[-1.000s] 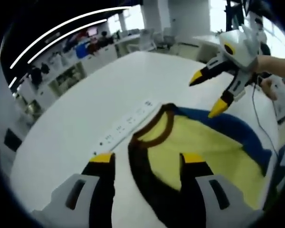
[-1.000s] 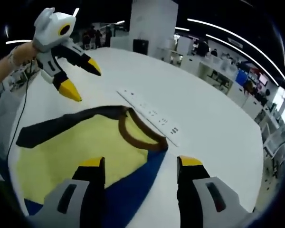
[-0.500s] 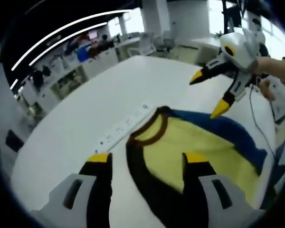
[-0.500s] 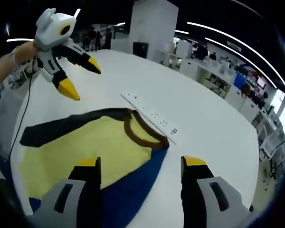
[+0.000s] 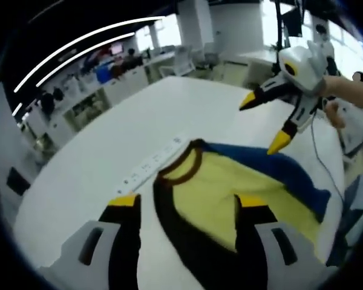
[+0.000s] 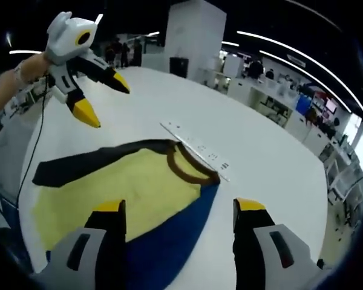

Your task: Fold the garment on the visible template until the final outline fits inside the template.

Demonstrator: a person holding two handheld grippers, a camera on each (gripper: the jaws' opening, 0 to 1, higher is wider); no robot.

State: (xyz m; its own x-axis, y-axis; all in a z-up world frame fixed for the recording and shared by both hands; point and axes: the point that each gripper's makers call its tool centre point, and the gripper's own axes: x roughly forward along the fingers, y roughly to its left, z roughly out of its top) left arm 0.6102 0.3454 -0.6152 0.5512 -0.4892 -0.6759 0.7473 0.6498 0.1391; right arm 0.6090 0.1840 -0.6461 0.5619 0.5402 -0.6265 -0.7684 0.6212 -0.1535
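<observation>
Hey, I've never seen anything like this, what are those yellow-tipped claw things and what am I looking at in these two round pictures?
Those claws are hand-held grippers: a person holds one in each hand, and each carries a fisheye camera looking along its own two jaws. In the left gripper view, the left hand-held gripper rises from the bottom, jaws apart, and the right hand-held gripper comes in from the right, held in a person's hand. The right gripper view is the mirror case. Both grippers are open and hold nothing. On the white table lies a garment: a yellow shirt with a brown collar, one dark sleeve and one blue sleeve, spread flat. Beside its collar lies a long white strip with small dark markings. Behind is a large office space.
</observation>
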